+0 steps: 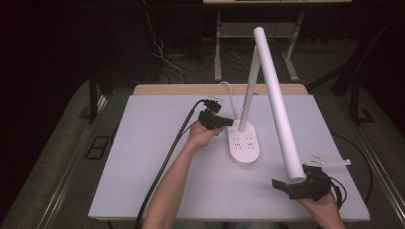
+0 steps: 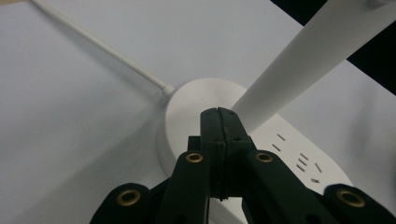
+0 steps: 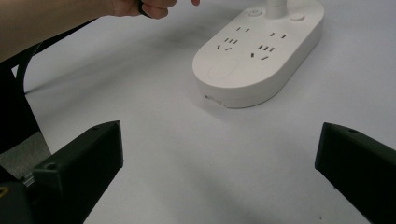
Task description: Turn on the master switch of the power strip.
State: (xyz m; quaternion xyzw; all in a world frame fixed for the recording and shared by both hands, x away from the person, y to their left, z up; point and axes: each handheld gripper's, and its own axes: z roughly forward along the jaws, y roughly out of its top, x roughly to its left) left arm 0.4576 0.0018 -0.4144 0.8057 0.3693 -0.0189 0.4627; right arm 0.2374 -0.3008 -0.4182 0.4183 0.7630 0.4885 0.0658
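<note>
Lamp base [image 1: 244, 143], white and oval, is set near the middle of the table [image 1: 157, 171], its face marked by socket slots; no brand or lettering can be read on it. The left gripper [image 1: 228, 122] is held at the base's far end, beside the upright stem [image 1: 249, 90], jaws pressed together with nothing between them. The right gripper [image 1: 282, 185] is held nearer the person than the base, under the long lamp head [image 1: 279, 102], its jaws spread wide and empty.
</note>
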